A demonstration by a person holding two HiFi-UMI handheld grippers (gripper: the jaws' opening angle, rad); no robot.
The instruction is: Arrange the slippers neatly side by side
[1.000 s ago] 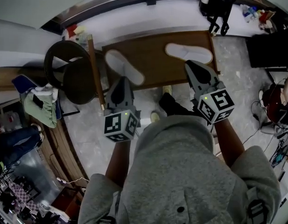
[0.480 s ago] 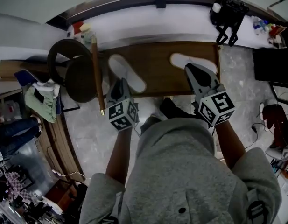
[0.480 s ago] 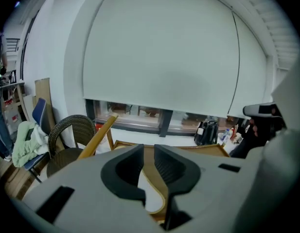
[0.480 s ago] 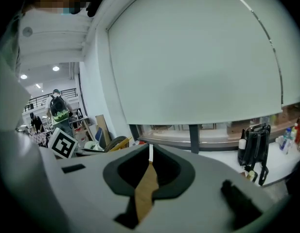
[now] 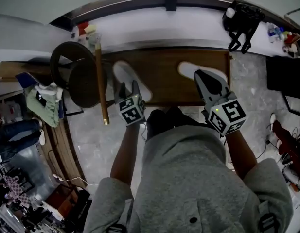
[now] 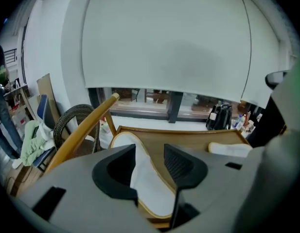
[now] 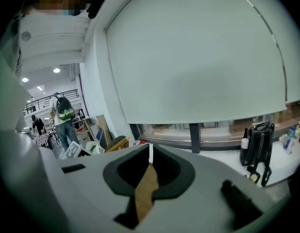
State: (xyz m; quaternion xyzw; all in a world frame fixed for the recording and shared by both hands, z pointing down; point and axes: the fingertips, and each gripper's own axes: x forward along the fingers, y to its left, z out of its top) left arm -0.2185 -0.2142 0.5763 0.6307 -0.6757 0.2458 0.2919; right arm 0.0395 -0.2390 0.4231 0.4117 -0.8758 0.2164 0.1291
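Two white slippers lie apart on a low brown wooden table (image 5: 164, 67). The left slipper (image 5: 140, 84) lies at an angle; the right slipper (image 5: 188, 68) lies nearly crosswise by the table's right end. My left gripper (image 5: 128, 86) hangs over the near end of the left slipper (image 6: 147, 183). Its jaws have just been opening and now stand open with the slipper between them, the pads clear of it. The right slipper (image 6: 230, 149) shows beyond. My right gripper (image 5: 203, 75) sits over the right slipper's near end, jaws shut (image 7: 150, 152), holding nothing.
A round wicker chair (image 5: 74, 76) and a leaning wooden pole (image 5: 100, 81) stand left of the table. A black bag (image 5: 243, 18) sits on the white ledge behind. Green cloth (image 5: 43, 108) lies far left. A person with a backpack (image 7: 64, 113) stands in the distance.
My left gripper dropped forward onto the left slipper and its jaws opened around it. My right gripper edged toward the right slipper and stayed shut.
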